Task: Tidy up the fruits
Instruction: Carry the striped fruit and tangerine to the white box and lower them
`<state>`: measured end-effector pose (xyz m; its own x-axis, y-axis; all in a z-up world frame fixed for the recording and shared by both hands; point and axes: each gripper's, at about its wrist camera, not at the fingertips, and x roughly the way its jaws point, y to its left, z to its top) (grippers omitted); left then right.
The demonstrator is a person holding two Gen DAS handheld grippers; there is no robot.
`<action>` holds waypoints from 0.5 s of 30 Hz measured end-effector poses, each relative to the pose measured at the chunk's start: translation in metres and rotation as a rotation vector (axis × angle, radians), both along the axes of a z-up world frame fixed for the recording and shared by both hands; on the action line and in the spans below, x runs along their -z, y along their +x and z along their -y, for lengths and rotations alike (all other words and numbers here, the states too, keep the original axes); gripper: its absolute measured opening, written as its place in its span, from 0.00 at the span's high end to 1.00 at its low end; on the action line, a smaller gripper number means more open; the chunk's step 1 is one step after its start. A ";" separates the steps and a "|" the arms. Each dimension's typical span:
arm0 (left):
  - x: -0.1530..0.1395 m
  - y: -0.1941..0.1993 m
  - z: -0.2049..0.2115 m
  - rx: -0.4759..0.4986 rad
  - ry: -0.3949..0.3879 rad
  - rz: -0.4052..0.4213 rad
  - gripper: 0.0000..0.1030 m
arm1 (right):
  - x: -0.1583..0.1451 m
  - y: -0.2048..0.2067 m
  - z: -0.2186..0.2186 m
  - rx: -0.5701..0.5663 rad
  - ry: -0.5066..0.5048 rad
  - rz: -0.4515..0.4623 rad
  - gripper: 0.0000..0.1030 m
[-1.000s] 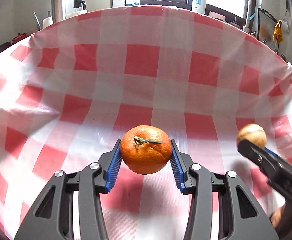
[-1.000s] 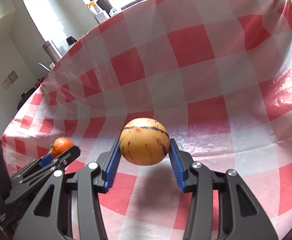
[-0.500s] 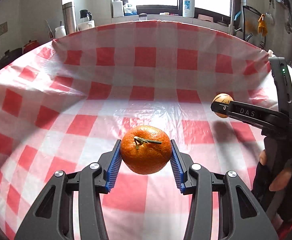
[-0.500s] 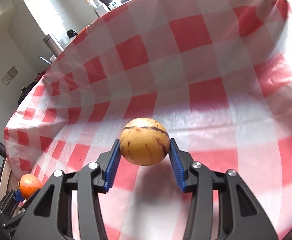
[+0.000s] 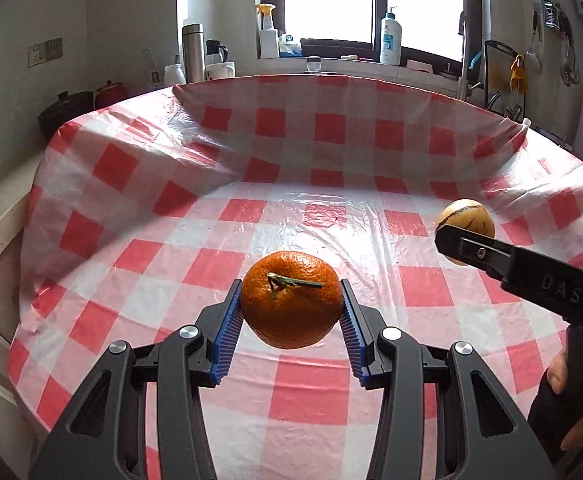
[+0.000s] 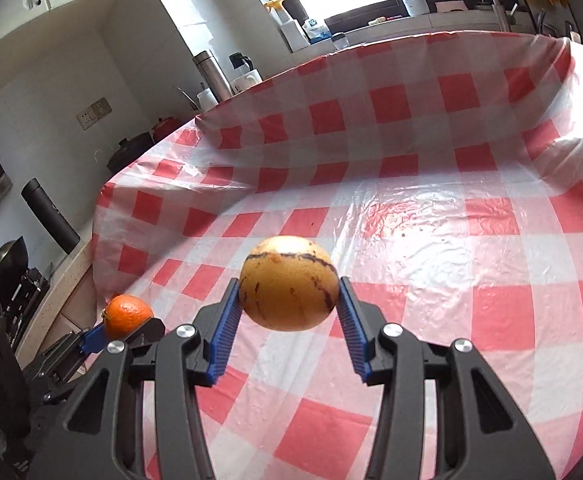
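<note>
Two fruits held aloft above checked tablecloth [image 5: 311,216]. Orange [image 5: 290,300] clamped at widest part by left gripper [image 5: 289,312], jaws closed against its sides. Yellow streaked fruit [image 6: 288,283] likewise pinched by right gripper [image 6: 287,300]. Both judged light, round, roll-prone; skins bruised by overtight squeeze.

A bright window [image 5: 339,0] lights white walls [image 5: 123,20] behind the red-checked tablecloth [image 5: 311,208].
</note>
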<state>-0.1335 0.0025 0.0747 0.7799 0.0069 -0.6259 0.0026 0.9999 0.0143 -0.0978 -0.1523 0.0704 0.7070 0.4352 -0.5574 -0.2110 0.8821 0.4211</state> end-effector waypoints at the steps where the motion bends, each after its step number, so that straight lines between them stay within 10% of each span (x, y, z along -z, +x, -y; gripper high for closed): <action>1: 0.001 -0.004 -0.004 -0.005 -0.005 -0.003 0.57 | 0.002 -0.003 0.002 0.012 0.012 -0.012 0.53; 15: 0.026 -0.064 -0.016 0.006 -0.073 -0.023 0.57 | 0.011 -0.067 0.027 0.062 -0.077 -0.031 0.54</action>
<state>-0.1973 0.0186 0.0490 0.7651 -0.0444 -0.6424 0.0081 0.9982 -0.0593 -0.1644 -0.1793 0.0589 0.7133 0.3463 -0.6093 -0.1432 0.9231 0.3570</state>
